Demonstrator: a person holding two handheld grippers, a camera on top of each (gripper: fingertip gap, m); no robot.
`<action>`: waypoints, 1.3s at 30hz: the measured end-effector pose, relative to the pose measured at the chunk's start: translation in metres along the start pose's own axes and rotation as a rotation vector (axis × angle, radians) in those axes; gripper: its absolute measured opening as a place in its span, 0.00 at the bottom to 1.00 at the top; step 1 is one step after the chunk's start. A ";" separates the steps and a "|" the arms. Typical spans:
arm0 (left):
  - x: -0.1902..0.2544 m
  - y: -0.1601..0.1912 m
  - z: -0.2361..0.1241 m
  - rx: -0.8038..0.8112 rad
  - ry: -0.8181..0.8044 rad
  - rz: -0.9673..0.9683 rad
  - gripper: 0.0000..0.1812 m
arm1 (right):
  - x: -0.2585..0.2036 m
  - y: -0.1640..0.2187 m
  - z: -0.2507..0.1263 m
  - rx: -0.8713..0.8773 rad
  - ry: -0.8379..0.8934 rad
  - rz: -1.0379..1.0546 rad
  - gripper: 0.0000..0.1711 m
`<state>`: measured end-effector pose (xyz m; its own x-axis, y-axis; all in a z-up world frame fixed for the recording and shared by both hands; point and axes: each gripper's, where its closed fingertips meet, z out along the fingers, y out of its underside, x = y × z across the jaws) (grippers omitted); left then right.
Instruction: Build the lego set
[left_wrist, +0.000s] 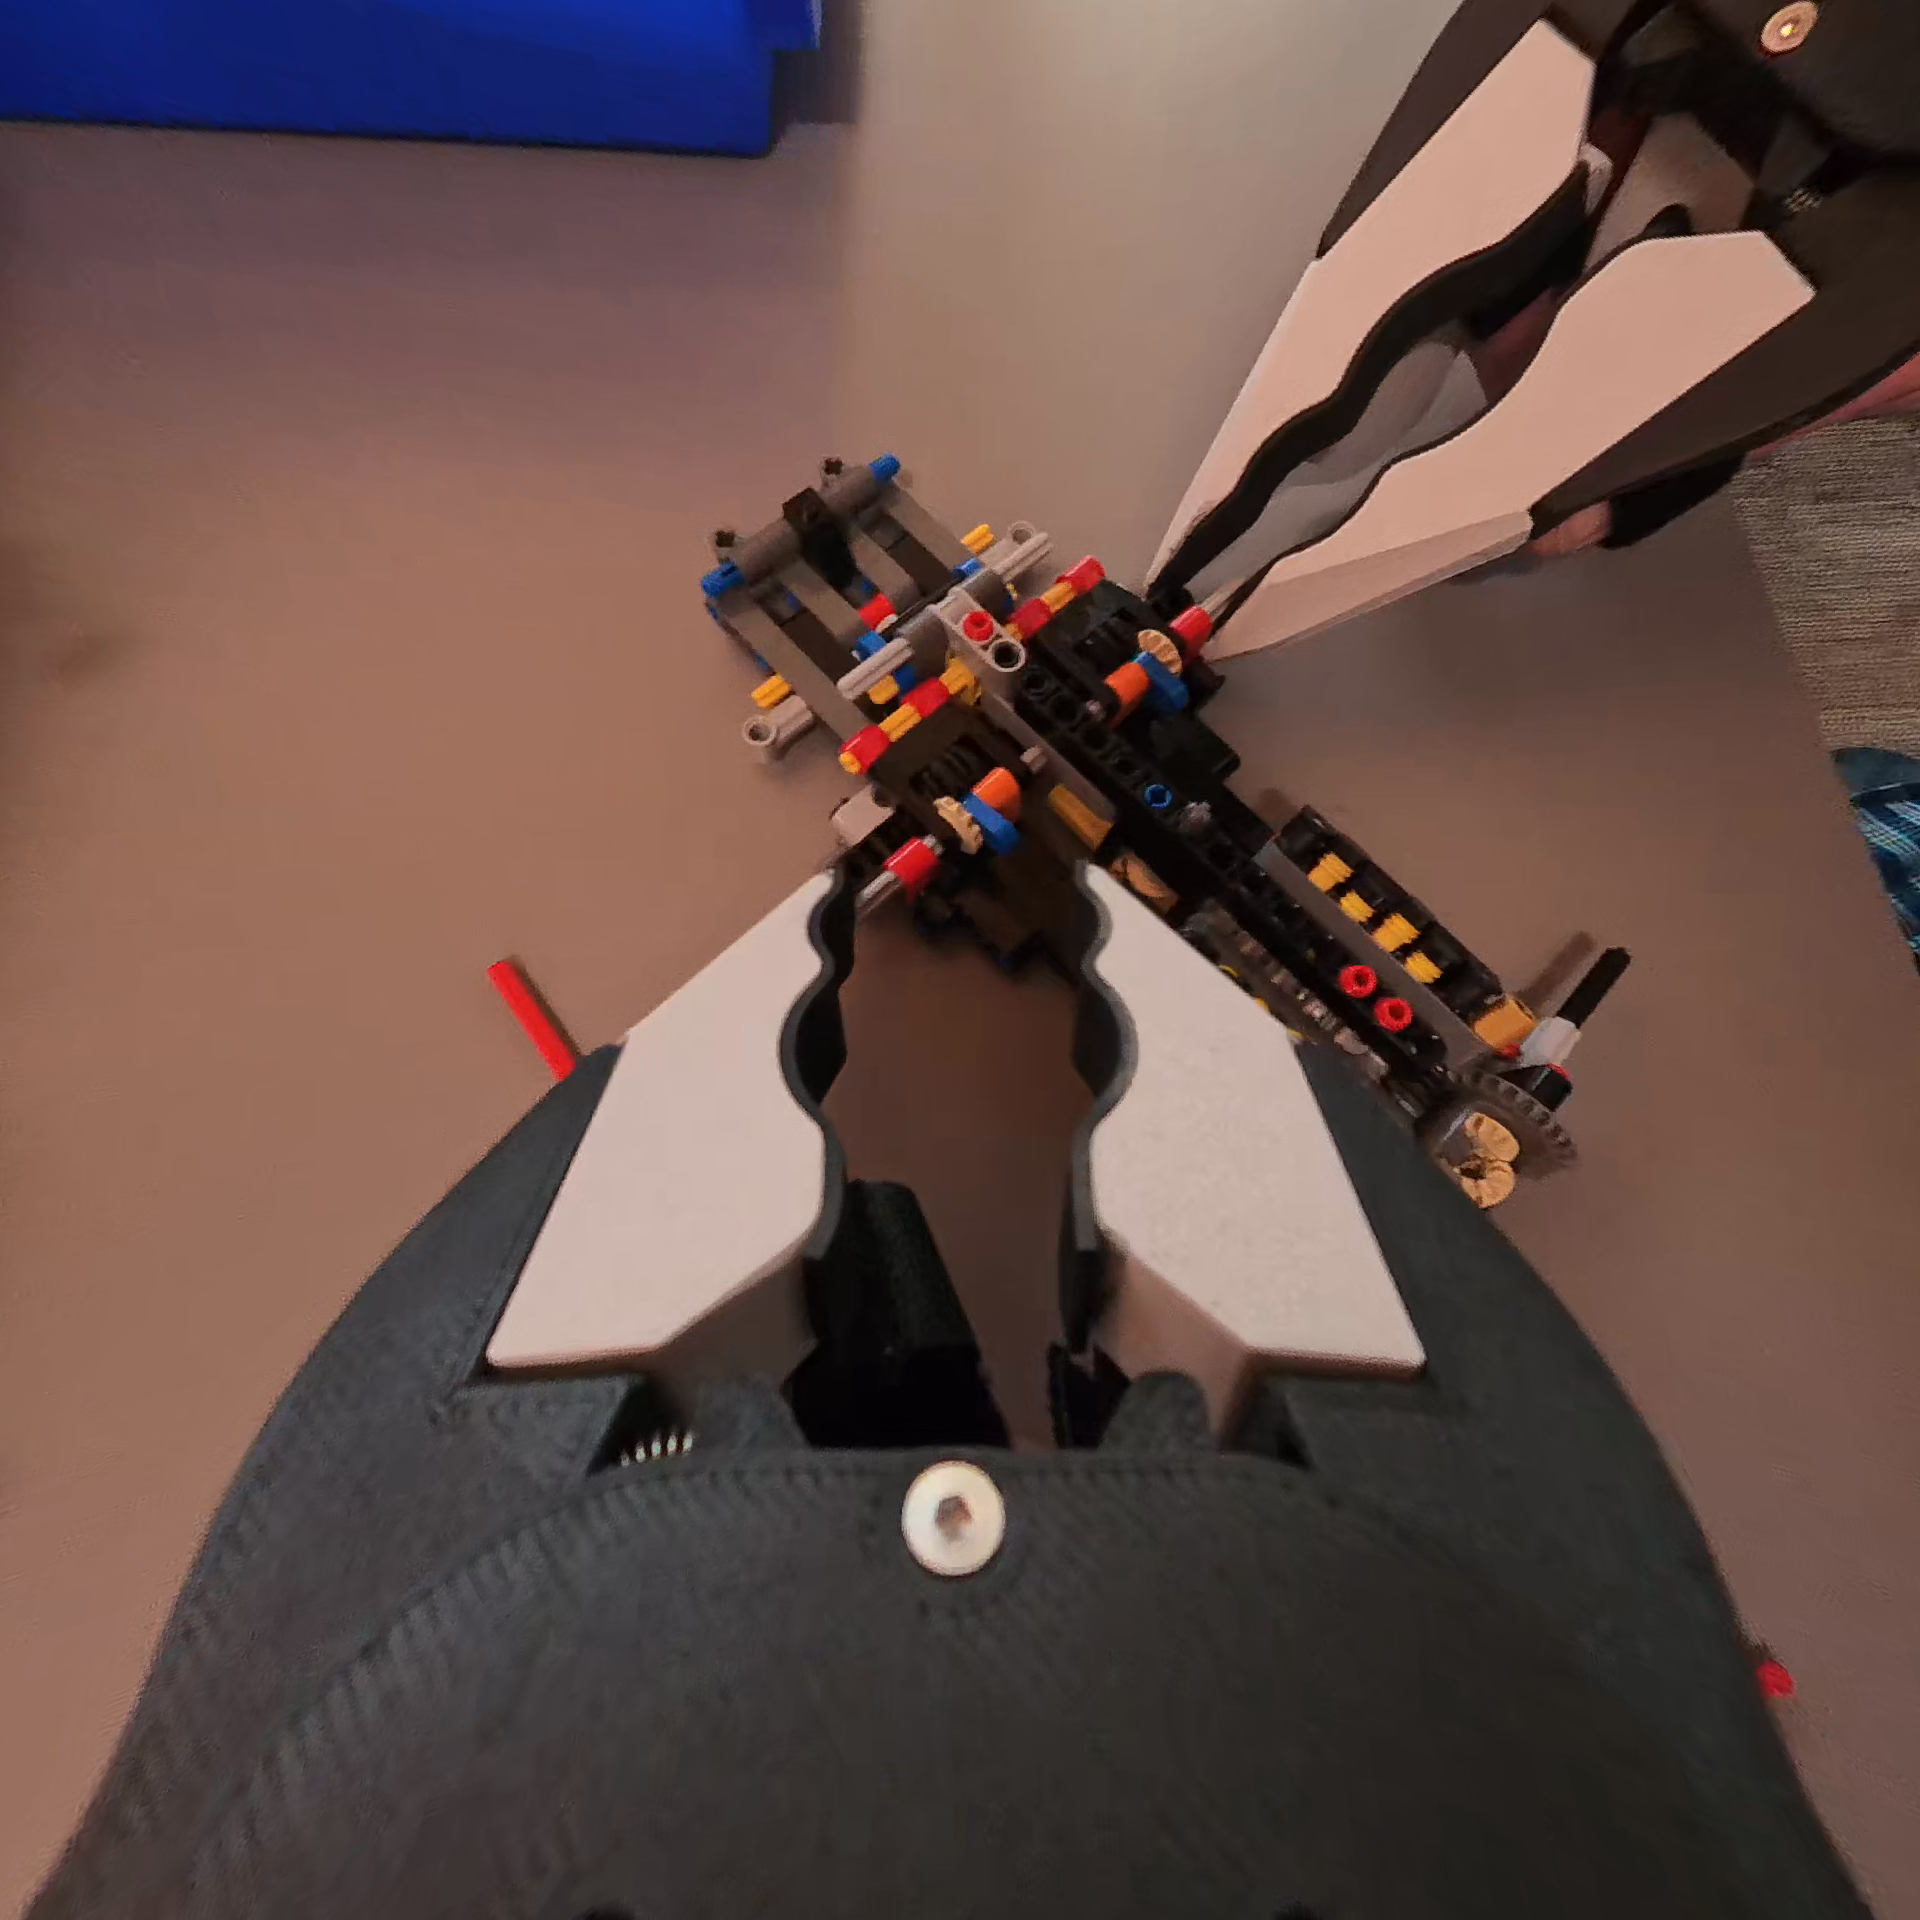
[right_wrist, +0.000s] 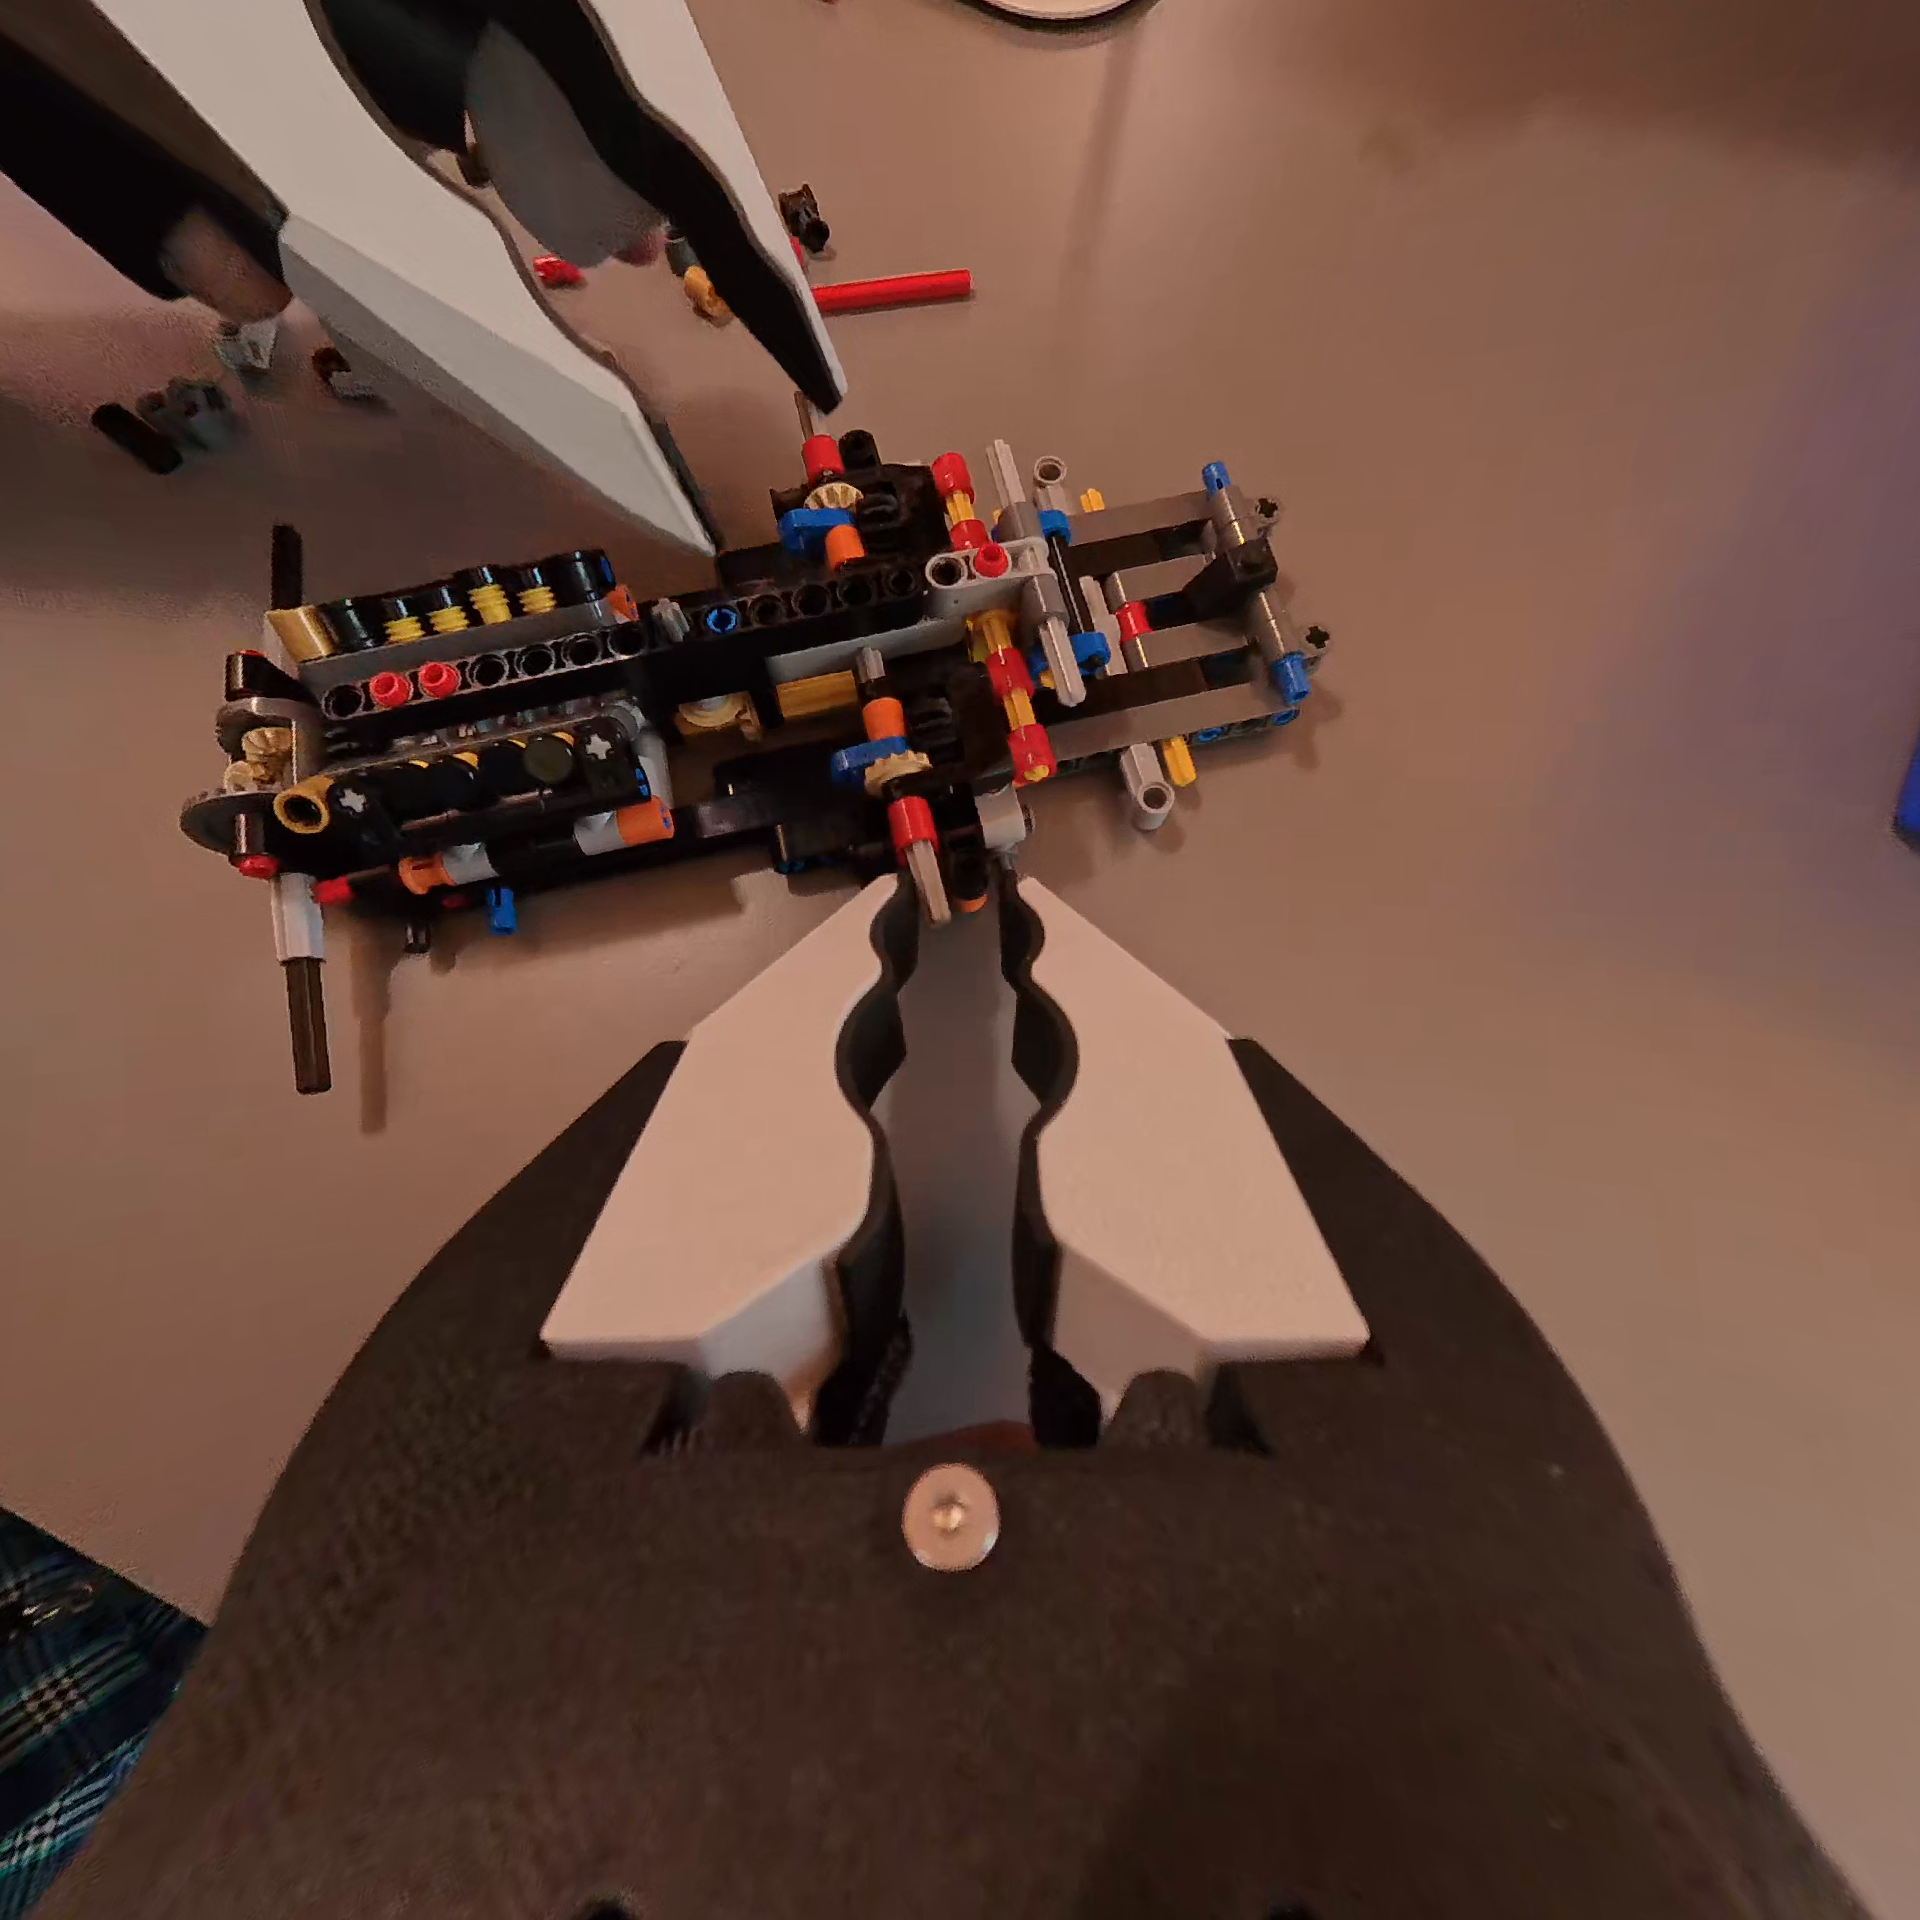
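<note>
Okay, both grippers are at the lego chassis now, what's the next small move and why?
Probably close the right gripper on the grey axle stub between its fingertips. Its jaws stand slightly apart around it, while the left gripper straddles the opposite side of the lego chassis, seemingly bracing it.

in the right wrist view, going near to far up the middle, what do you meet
Right gripper with white fingers → grey cross axle with red bush at the near edge of the long black and grey lego build → far finger tip of the left gripper → loose red rod on the tan table.
</note>
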<state>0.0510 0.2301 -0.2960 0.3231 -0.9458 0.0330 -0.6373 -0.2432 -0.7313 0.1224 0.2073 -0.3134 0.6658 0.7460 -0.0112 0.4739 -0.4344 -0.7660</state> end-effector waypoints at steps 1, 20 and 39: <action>0.001 0.000 0.001 0.003 0.003 0.004 0.21 | 0.001 0.000 0.000 0.001 0.004 0.003 0.07; -0.005 0.018 -0.006 -0.016 0.001 0.180 0.18 | 0.005 -0.001 -0.001 0.008 0.020 0.021 0.10; 0.002 0.010 0.009 0.021 0.144 0.300 0.26 | 0.012 -0.020 -0.014 0.146 -0.095 0.226 0.17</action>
<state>0.0514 0.2278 -0.3092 0.0200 -0.9956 -0.0912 -0.6738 0.0539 -0.7369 0.1294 0.2181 -0.2891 0.6846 0.6858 -0.2471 0.2274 -0.5230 -0.8215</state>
